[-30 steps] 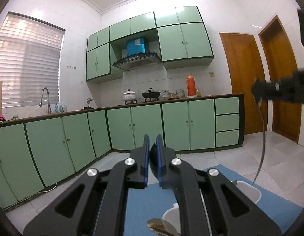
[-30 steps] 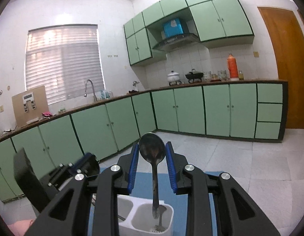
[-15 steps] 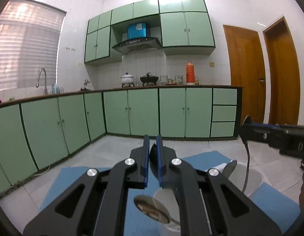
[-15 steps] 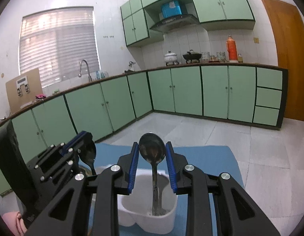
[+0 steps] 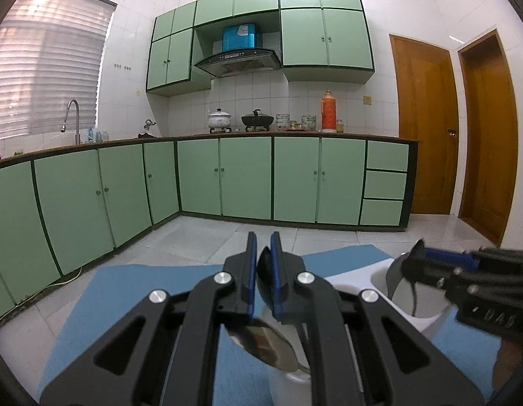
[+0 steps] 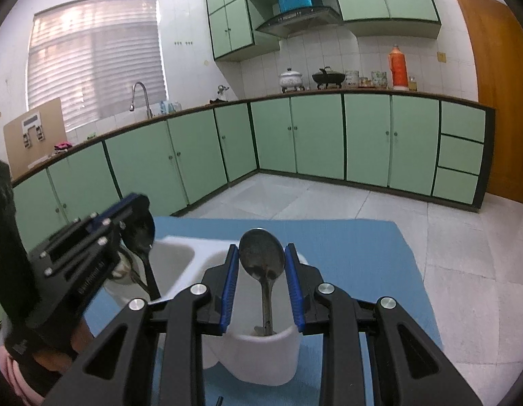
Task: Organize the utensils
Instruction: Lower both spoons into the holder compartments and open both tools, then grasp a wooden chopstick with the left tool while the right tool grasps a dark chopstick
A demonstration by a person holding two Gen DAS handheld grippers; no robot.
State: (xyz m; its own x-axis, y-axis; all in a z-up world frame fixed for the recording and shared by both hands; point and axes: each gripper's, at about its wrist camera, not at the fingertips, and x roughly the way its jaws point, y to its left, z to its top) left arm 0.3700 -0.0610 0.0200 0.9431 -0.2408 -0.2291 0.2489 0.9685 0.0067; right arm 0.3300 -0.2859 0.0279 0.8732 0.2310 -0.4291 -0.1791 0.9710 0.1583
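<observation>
We see left gripper (image 5: 262, 272) clamped on a dark black spoon (image 6: 143, 237); right gripper (image 6: 261, 291) parted around a steel spoon (image 6: 261, 258) standing in the white plastic two-compartment holder (image 6: 264, 355); handle tips hidden.

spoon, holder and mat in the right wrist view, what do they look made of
Spoon: metal, likely stainless steel, shiny bowl with dull reflections.
Holder: smooth white, thick rounded walls, plastic or glazed ceramic, cannot tell which.
Mat: blue, matte, flat, no shine, fabric or foam.
</observation>
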